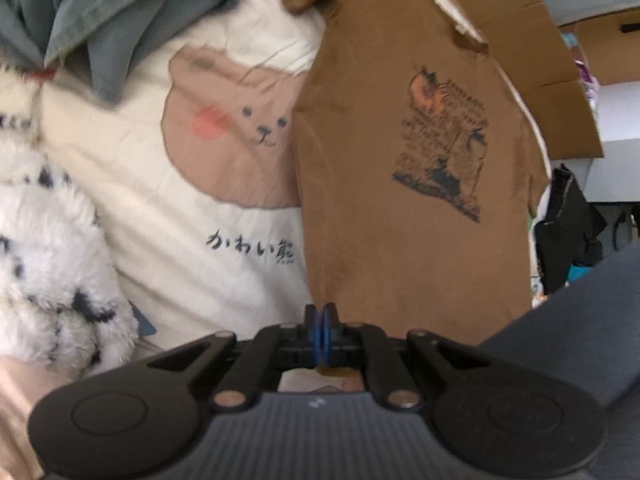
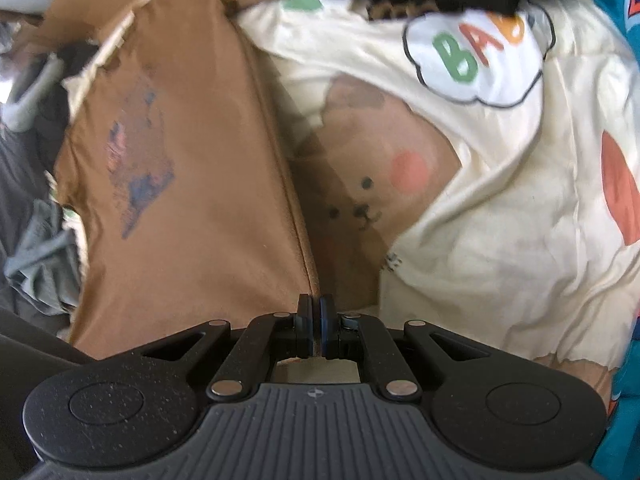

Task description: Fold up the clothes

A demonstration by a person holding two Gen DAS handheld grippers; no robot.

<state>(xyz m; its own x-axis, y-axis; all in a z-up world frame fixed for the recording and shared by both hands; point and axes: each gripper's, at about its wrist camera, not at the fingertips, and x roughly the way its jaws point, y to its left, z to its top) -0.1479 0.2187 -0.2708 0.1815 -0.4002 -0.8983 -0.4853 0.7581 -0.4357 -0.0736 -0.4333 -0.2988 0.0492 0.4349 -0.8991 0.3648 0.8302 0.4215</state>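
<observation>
You hold brown T-shirt (image 1: 400, 200) hem, left gripper (image 1: 325, 312) and right gripper (image 2: 316, 304) clamped on 2 corners; uneven lowering risks creases, plush toy (image 1: 44, 264) snag.

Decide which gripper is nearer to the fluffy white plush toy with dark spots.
Left. The plush toy lies just beside the left gripper, which is pinching the brown T-shirt. The right gripper grips that shirt's other edge; its view shows no toy.

One brown T-shirt (image 1: 400, 220) was seen ahead of the two grippers. One cream bear-print cover (image 1: 224, 208) was counted beneath it, one grey garment (image 1: 112, 20) beyond and left, one fluffy white plush (image 1: 52, 280) at left, and two cardboard boxes (image 1: 552, 92) at right.
</observation>
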